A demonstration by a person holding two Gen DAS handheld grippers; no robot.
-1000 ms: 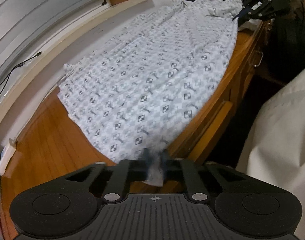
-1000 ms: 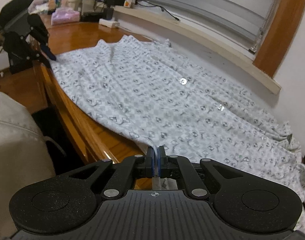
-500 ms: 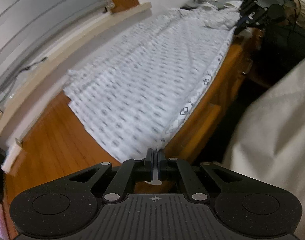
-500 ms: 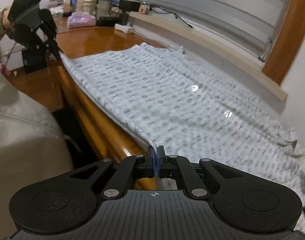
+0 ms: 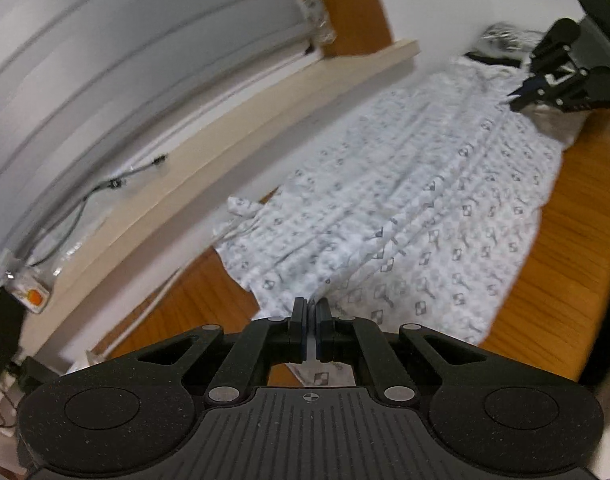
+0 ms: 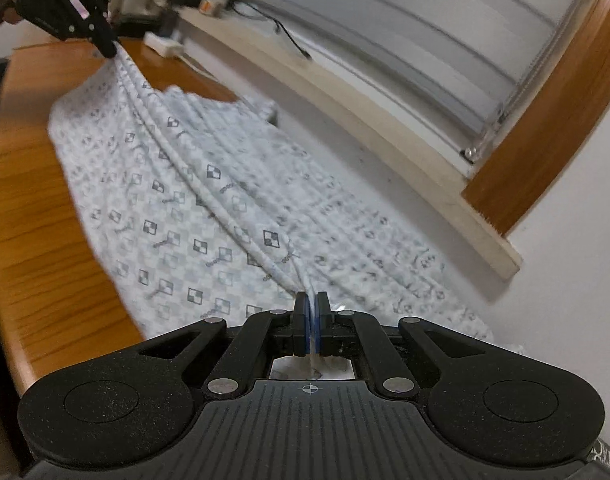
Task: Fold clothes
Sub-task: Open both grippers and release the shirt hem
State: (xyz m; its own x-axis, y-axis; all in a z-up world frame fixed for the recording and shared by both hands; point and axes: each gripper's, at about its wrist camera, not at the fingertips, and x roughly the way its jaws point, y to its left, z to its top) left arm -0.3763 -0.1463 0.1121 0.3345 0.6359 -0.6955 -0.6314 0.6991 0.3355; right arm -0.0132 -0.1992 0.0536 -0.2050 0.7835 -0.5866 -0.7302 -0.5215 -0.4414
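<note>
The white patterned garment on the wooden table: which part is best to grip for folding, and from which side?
Grip the white patterned garment at the two ends of its long near edge, coming from the front of the wooden table. That hem is a thin free edge, easy to pinch. The left gripper and right gripper are shut on it there, and the cloth ridges between them.

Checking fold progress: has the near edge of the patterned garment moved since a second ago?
Yes. The garment edge, pinched by the left gripper and right gripper, has left the wooden table front edge and been carried toward the windowsill.
</note>
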